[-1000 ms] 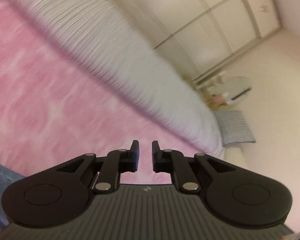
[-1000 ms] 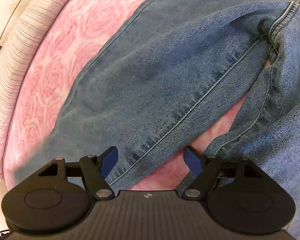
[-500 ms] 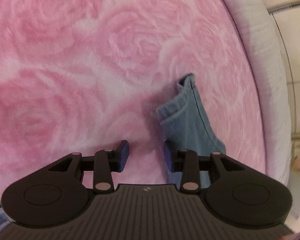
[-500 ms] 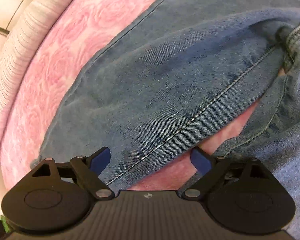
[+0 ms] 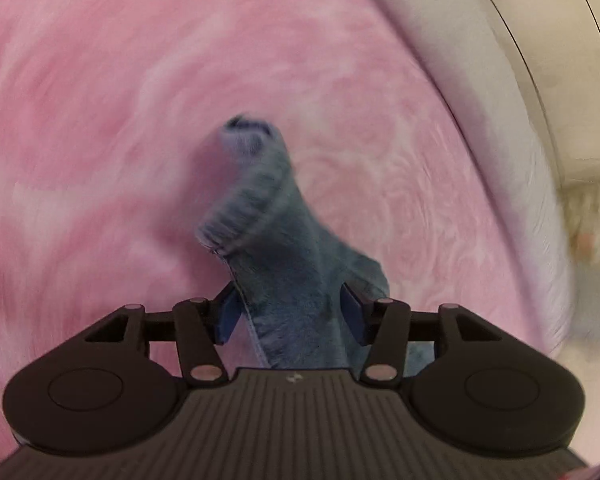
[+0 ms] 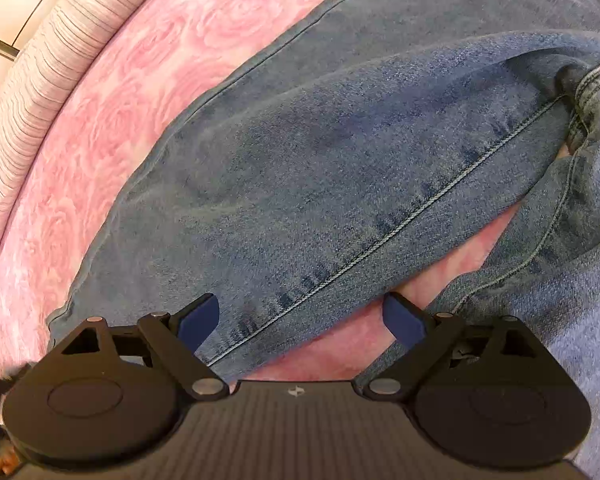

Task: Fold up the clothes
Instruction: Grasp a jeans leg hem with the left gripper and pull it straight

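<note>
Left wrist view: a pink rose-patterned blanket (image 5: 100, 120) covers the bed, with a pale wall at the right. One jeans leg end (image 5: 268, 216), blurred, rises between the fingers of the left gripper (image 5: 290, 312), whose jaws are opening around it without pressing.

Right wrist view: a striped grey bed edge (image 6: 32, 92) borders the blanket. One pair of jeans (image 6: 320, 152) lies flat; the right gripper (image 6: 300, 320) stands wide above an inseam, gripping nothing.

The left gripper (image 5: 290, 312) points steeply downward with its jaws opening, while the right gripper (image 6: 302, 318) holds its fingers (image 6: 198, 318) spread wide.
</note>
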Demonstrator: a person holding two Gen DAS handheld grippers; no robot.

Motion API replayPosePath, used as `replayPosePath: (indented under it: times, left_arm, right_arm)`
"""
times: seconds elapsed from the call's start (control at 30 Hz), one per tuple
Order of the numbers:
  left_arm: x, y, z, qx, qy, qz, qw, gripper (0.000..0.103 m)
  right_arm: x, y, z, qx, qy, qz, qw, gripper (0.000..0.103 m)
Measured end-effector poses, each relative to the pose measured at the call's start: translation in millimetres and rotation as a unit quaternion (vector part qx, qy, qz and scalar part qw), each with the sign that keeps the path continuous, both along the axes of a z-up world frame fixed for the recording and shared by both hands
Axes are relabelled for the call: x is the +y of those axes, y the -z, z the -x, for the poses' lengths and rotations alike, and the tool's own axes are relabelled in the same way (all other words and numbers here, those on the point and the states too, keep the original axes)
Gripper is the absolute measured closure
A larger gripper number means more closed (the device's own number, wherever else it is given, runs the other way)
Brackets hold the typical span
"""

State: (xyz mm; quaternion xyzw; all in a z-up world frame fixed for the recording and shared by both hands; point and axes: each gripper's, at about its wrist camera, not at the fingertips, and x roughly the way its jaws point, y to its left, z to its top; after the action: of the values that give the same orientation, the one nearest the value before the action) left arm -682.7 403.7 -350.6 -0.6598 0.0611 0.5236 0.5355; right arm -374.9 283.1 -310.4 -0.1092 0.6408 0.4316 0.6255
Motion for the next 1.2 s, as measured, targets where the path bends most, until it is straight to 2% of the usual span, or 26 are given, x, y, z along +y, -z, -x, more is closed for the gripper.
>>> replayPosePath:
  times: [0.03,0.07,0.1,0.13,0.2,0.23,0.3,0.37,0.4,0.47,0.5,0.53,0.57,0.63,0.67,0.73,0.77,0.8,0.83,0.9,0.97,1.03,1.07,1.1,1.17,1.2]
  left_arm:
    - [-7,8,4,-0.023,-0.024,0.009,0.9994,0.059]
    - [-13,16,8,-0.040,-0.046,0.013,0.9980,0.078]
    - [-15,18,9,-0.038,-0.057,0.006,0.9976,0.090]
    - [-16,14,7,-0.017,-0.049,-0.003,0.9986,0.097]
    - [-18,-12,-8,0.040,0.010,-0.055,0.9976,0.098]
    - [-20,-31,-17,0.081,0.060,-0.096,0.9903,0.098]
    - [-24,-63,-37,0.170,0.148,-0.160,0.9610,0.095]
    - [-26,-66,-43,0.240,0.186,-0.158,0.9395,0.086]
    - [-24,-52,-38,0.261,0.186,-0.129,0.9384,0.085]
    - [-21,-18,-20,0.286,0.171,-0.066,0.9407,0.076]
    - [-26,-11,-7,0.273,0.142,-0.051,0.9503,0.073]
    - [-31,-8,3,0.265,0.116,-0.040,0.9563,0.072]
    - [-33,-13,5,0.274,0.098,-0.042,0.9558,0.066]
    - [-39,-23,9,0.289,0.060,-0.047,0.9544,0.063]
    - [-48,-28,15,0.286,0.034,-0.052,0.9563,0.063]
    - [-62,-32,28,0.278,-0.019,-0.053,0.9590,0.056]
    - [-64,-32,33,0.261,-0.043,-0.047,0.9631,0.056]
    - [-62,-28,38,0.227,-0.059,-0.039,0.9713,0.056]
    - [-65,-23,41,0.174,-0.068,-0.029,0.9819,0.057]
    - [-72,-7,38,0.076,-0.070,-0.010,0.9946,0.064]
    - [-77,11,28,0.027,-0.072,0.015,0.9969,0.066]
    - [-79,24,19,0.007,-0.092,0.021,0.9955,0.067]
    - [-77,25,12,0.009,-0.093,0.009,0.9956,0.076]
    - [-74,24,1,0.017,-0.089,-0.004,0.9959,0.081]
    - [-71,8,-53,0.078,-0.025,-0.041,0.9958,0.079]
    - [-68,0,-86,0.113,0.029,-0.071,0.9907,0.075]
  right_arm:
    - [1,2,-2,0.002,0.001,-0.002,1.000,0.011]
    - [-1,1,-2,0.002,0.001,-0.004,1.000,0.012]
    - [8,8,1,0.002,-0.001,-0.006,1.000,0.012]
    - [10,9,1,0.002,-0.003,-0.008,1.000,0.012]
    - [11,9,1,0.001,-0.007,-0.009,1.000,0.012]
    - [10,8,1,0.001,-0.009,-0.008,1.000,0.013]
    - [10,6,0,0.001,-0.014,-0.007,1.000,0.014]
    - [4,3,-3,0.006,-0.017,-0.010,1.000,0.015]
    - [3,4,-3,0.008,-0.018,-0.011,1.000,0.015]
    - [5,5,-2,0.007,-0.020,-0.010,1.000,0.014]
    - [6,5,-2,0.007,-0.021,-0.009,1.000,0.014]
    - [5,3,-2,0.010,-0.022,-0.008,1.000,0.014]
    - [5,2,-2,0.013,-0.026,-0.009,1.000,0.014]
    - [1,-4,-3,0.020,-0.036,-0.015,0.999,0.014]
    - [-2,-6,-4,0.022,-0.039,-0.017,0.999,0.014]
    - [-9,-7,-4,0.025,-0.041,-0.019,0.999,0.015]
    - [-13,-7,-4,0.026,-0.041,-0.018,0.999,0.015]
    - [-16,-8,-4,0.027,-0.039,-0.020,0.999,0.015]
    - [-21,-11,-3,0.029,-0.037,-0.021,0.999,0.015]
    - [-29,-17,1,0.031,-0.036,-0.025,0.999,0.015]
    - [-33,-18,5,0.031,-0.039,-0.027,0.998,0.015]
    - [-34,-19,7,0.031,-0.038,-0.026,0.998,0.015]
    - [-34,-19,9,0.030,-0.037,-0.025,0.999,0.015]
    - [-35,-21,9,0.030,-0.038,-0.026,0.998,0.016]
    - [-37,-24,10,0.029,-0.040,-0.028,0.998,0.016]
    - [-38,-24,11,0.027,-0.040,-0.027,0.998,0.016]
